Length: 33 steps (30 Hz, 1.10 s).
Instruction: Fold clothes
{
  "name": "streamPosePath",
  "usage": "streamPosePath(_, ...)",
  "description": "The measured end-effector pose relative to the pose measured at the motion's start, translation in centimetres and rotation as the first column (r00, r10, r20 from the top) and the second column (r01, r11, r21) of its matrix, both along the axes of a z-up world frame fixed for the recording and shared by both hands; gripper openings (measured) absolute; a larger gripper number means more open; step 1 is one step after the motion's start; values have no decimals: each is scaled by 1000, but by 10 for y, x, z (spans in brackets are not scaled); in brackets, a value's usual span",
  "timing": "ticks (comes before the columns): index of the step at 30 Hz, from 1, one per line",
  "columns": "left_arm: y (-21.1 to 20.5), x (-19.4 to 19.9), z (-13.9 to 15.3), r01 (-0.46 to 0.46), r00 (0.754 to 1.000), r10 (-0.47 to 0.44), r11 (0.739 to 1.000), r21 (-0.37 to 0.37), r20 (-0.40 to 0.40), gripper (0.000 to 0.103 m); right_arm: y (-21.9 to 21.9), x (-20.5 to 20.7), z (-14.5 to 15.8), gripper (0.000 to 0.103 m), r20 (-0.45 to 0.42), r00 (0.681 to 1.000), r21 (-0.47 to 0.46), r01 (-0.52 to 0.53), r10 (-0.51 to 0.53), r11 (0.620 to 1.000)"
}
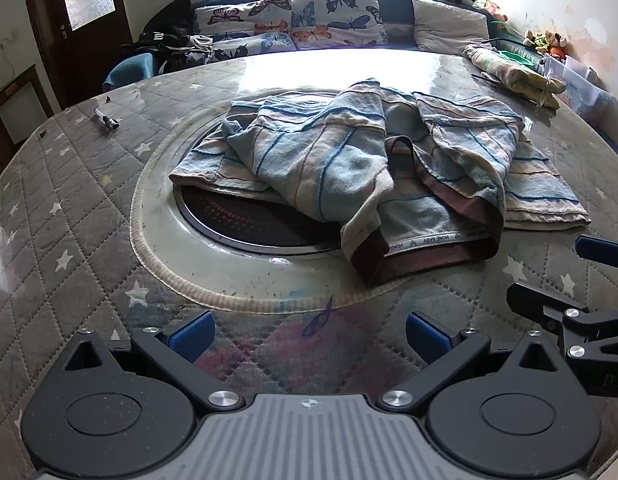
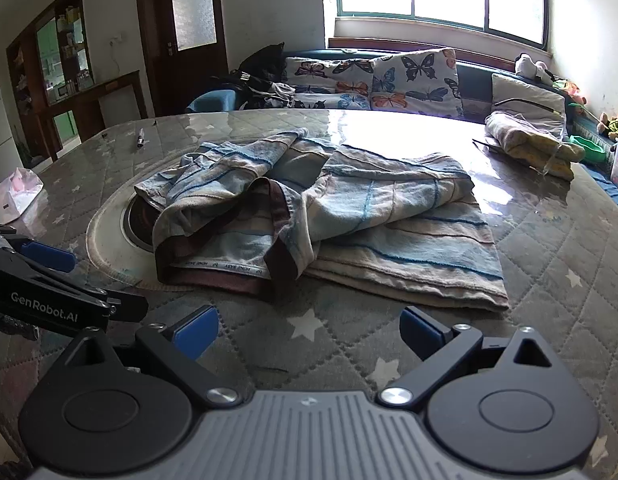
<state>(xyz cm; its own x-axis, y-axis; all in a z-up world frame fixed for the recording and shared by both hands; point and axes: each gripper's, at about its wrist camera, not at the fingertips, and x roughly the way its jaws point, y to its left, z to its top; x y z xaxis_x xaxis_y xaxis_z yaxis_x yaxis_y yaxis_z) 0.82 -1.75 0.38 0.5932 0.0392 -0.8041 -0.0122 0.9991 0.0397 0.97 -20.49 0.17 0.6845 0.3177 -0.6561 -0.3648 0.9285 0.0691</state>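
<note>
Two grippers, both with jaws apart and nothing between them. Left gripper (image 1: 307, 336) hangs low over the near edge of the grey quilted star-print table cover (image 1: 69, 216), blue finger pads (image 1: 193, 334) spread wide. Right gripper (image 2: 309, 330) does the same in its own view, blue fingertips (image 2: 419, 328) well clear of the cloth.

Task item: crumpled blue, white and beige striped garment with brown ribbed hem (image 1: 369, 160) lies at table centre, at 12 o'clock from the left gripper, well apart from it. It partly covers a round black inset ring in the tabletop (image 1: 253, 224), draped over the ring's 3 o'clock half. Brown hem and a white printed inner label face the near side. In the right wrist view the same garment (image 2: 329, 216) sits at 12 o'clock, near the fingertips but not touching.

Each gripper shows at the edge of the other's view: right at 3 o'clock, left at 9 o'clock.

Other items: black marker pen (image 1: 107, 119) at 10 o'clock on the cover; folded yellowish patterned cloth (image 1: 517, 74) at 2 o'clock near the far edge; butterfly-print cushions (image 1: 309, 20) on the bench behind the table.
</note>
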Motion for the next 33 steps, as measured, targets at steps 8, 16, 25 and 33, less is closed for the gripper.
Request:
streamPosePath(8, -1, 4, 0, 2, 1000, -2, 1000, 3, -7, 103, -1, 6, 1, 95, -4, 1000, 12, -7, 7, 1000)
streamPosePath(16, 0, 8, -1, -3, 1000, 3, 1000, 5, -15, 103, 1, 10, 0, 93, -10, 1000, 19, -18, 18, 1000)
streamPosePath(25, -1, 13, 0, -3, 1000, 3, 1000, 6, -18, 103, 5, 15, 2, 92, -8, 1000, 19, -30, 30, 999)
streamPosePath(33, -1, 15, 1, -4, 1000, 4, 1000, 7, -18, 103, 6, 18, 4, 91, -4, 999, 20, -32, 32, 999)
